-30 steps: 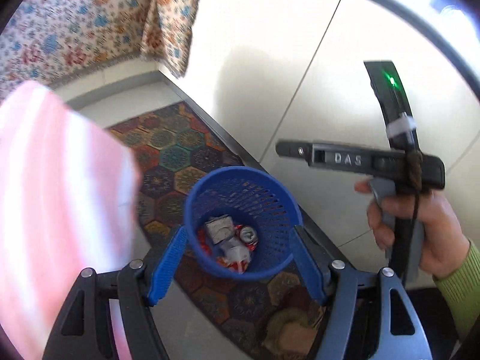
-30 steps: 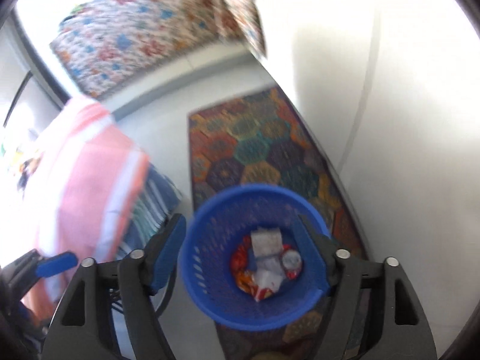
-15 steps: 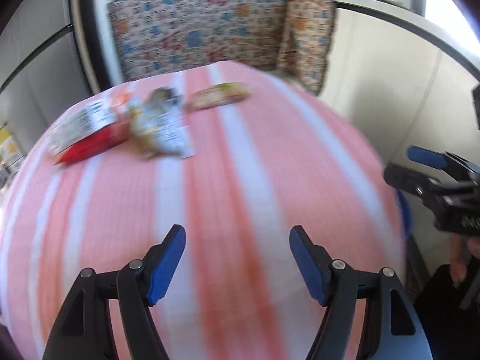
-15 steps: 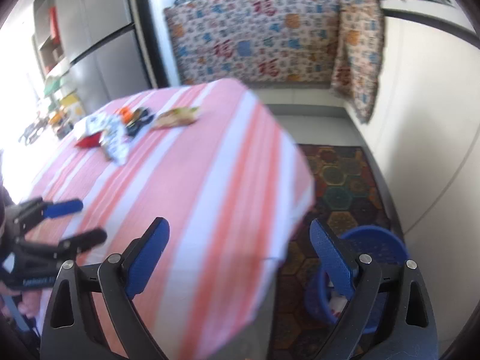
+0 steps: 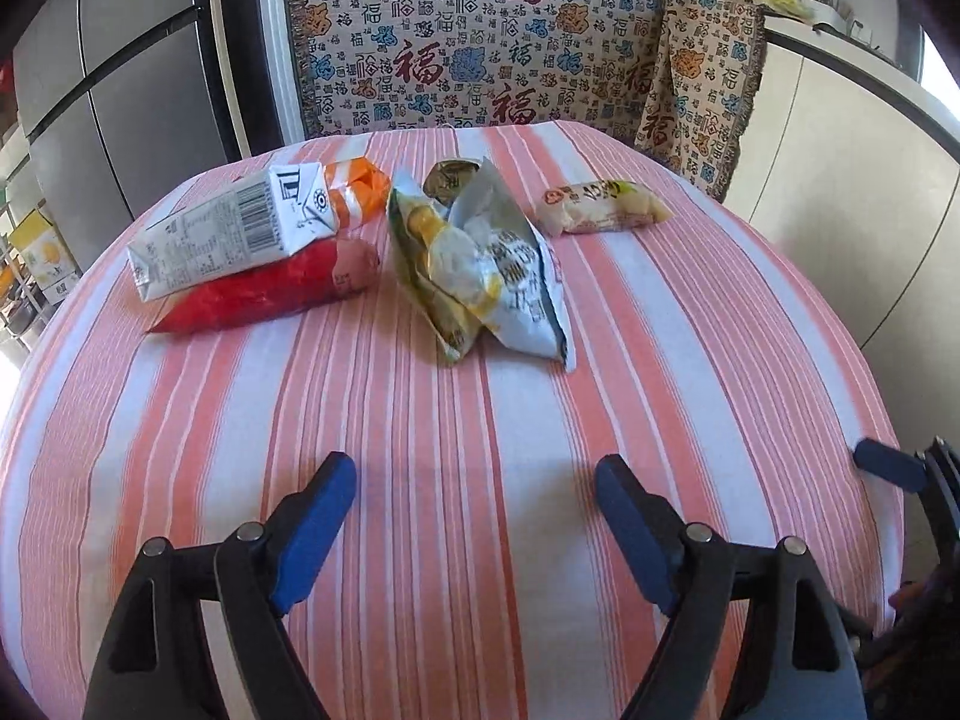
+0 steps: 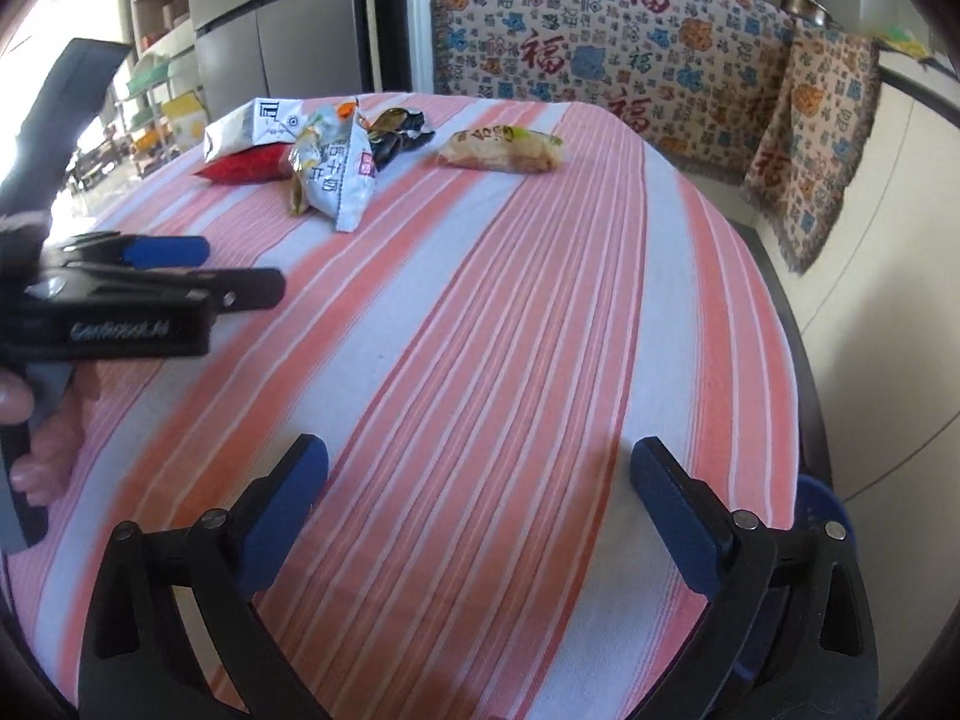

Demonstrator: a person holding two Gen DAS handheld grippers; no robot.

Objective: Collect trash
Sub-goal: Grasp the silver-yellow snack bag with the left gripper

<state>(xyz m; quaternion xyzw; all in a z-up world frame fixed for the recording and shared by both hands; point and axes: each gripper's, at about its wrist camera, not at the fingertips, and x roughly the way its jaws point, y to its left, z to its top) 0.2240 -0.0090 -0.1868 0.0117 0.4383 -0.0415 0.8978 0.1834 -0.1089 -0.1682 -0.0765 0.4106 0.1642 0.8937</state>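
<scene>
Both handheld claws hover over a table draped in a pink-and-white striped tablecloth [image 5: 660, 324], each spread wide with nothing between its blue-padded fingers. The left gripper [image 5: 474, 516] and the right gripper [image 6: 480, 492] have both just been widening their jaws.

The litter lies together at the far end of the table: a white-and-orange drink carton [image 5: 252, 222] rests on top of a red plastic snack bag [image 5: 264, 288]. Just right of these sits a crumpled yellow-and-silver foil wrapper [image 5: 486, 276], with a dark crumpled packet [image 5: 447, 180] behind it. A pale wrapped pastry bar [image 5: 600, 207] lies apart, further right. Neither claw touches any of it.

The rim of a blue plastic basket [image 6: 819, 495] peeks past the table's right edge in the right wrist view.
</scene>
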